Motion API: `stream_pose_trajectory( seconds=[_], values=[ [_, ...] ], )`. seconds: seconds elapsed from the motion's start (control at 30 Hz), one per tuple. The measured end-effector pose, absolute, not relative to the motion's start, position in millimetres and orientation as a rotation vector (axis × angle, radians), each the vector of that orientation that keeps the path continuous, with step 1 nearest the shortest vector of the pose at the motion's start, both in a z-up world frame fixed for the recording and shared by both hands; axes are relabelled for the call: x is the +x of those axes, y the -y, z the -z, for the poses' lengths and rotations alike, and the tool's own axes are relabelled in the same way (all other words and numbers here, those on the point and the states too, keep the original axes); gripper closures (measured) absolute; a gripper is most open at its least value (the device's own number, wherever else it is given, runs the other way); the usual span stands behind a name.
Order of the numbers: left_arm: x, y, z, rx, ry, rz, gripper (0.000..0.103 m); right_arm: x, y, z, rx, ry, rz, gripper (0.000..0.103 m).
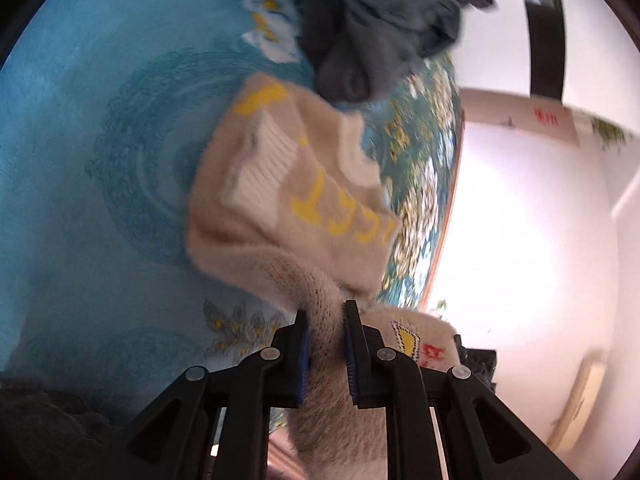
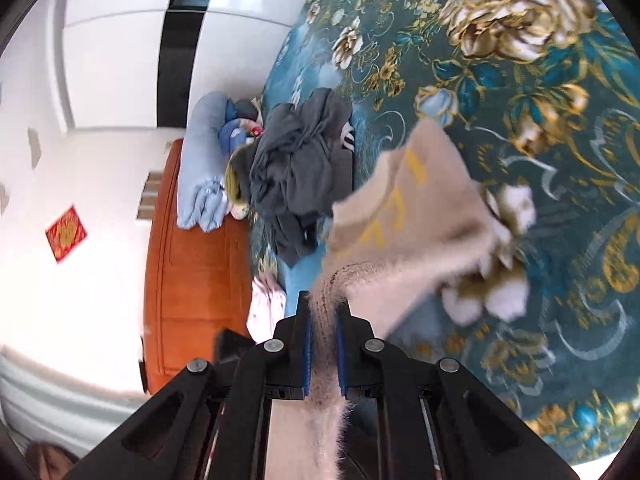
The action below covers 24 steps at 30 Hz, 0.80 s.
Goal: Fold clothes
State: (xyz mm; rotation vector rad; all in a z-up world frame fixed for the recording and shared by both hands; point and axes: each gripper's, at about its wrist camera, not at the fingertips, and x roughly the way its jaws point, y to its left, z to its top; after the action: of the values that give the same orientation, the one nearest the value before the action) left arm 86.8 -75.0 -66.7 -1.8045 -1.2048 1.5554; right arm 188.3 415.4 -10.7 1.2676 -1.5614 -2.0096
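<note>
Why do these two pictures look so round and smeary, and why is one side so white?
Left wrist view: fisheye lens bends the edges; the beige sweater is motion-blurred, the wall at right is blown out, and the left hand-held gripper stays sharp. Right wrist view: same curvature, glaring white wall at left, sweater blurred, floral bedspread fairly crisp.

A: How does the left gripper (image 1: 326,312) stand?

B: At the bottom centre of its frame, black arms spreading toward the lower corners, blue-padded jaws pinched on a fuzzy beige sweater (image 1: 288,184).

A: And the right gripper (image 2: 323,304)?

B: Same spot in its own frame, jaws nearly together, clamping a thin strip of that knit between the pads.
</note>
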Motion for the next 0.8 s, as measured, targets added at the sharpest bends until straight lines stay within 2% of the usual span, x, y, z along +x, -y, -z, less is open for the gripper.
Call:
stream_pose_trajectory(
  seconds=[0.17, 0.27, 0.4, 0.43, 0.5, 0.57, 0.6, 0.67, 0.8],
  values=[
    [57, 93, 101, -1.774, 1.462, -1.55, 0.082, 131, -426, 40, 1.327, 1.694, 1.994, 0.092],
    [56, 100, 109, -1.709, 1.537, -1.589, 0.08, 107, -428, 58, 1.358, 1.742, 1.979, 0.09],
    [56, 113, 117, -1.595, 1.643, -1.65, 0.067, 85, -435, 86, 1.391, 1.846, 1.944, 0.089],
    [56, 116, 119, -1.566, 1.669, -1.665, 0.059, 83, -435, 91, 1.392, 1.866, 1.939, 0.087],
    [56, 122, 123, -1.505, 1.72, -1.693, 0.051, 82, -438, 97, 1.359, 1.895, 1.938, 0.078],
    [56, 128, 127, -1.443, 1.77, -1.72, 0.051, 84, -443, 96, 1.297, 1.906, 1.967, 0.062],
    [56, 129, 128, -1.417, 1.78, -1.739, 0.051, 86, -447, 94, 1.272, 1.9, 1.996, 0.061],
    [46, 115, 121, -1.415, 1.657, -1.819, 0.05, 89, -453, 89, 1.256, 1.865, 2.065, 0.061],
    [33, 76, 108, -1.494, 1.269, -1.985, 0.05, 86, -450, 92, 1.385, 1.718, 2.173, 0.061]
  ],
)
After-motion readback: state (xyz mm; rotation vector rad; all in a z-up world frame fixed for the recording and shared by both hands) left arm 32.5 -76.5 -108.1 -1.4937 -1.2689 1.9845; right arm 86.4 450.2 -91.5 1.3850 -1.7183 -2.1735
